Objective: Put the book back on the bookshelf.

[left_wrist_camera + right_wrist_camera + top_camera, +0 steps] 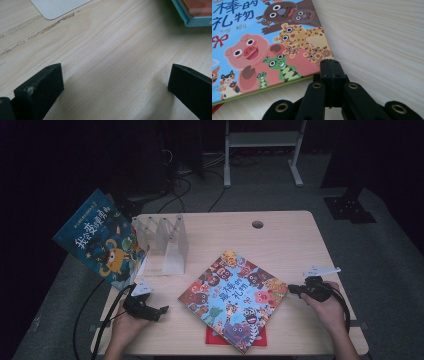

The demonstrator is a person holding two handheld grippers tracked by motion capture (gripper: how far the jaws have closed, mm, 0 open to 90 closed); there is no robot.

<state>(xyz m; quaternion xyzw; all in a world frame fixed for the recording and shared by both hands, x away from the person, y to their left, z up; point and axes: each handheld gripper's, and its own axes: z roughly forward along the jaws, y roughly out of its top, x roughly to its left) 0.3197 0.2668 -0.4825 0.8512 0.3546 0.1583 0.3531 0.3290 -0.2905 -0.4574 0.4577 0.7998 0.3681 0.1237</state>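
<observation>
- Animal picture book [234,300] lies flat, lower centre of the high view, turned like a diamond, one diagonal running upper left to lower right; a red book [215,336] peeks out beneath.
- Right gripper [293,289], jaws pressed together and empty, sits just off the book's right corner; nearer hand.
- Left gripper [162,310], jaws spread over bare wood, lower left.
- Blue book [100,240] leans by the clear rack [167,242], upper left.
- Pale wooden table [280,240]; dark room, cables behind.
</observation>
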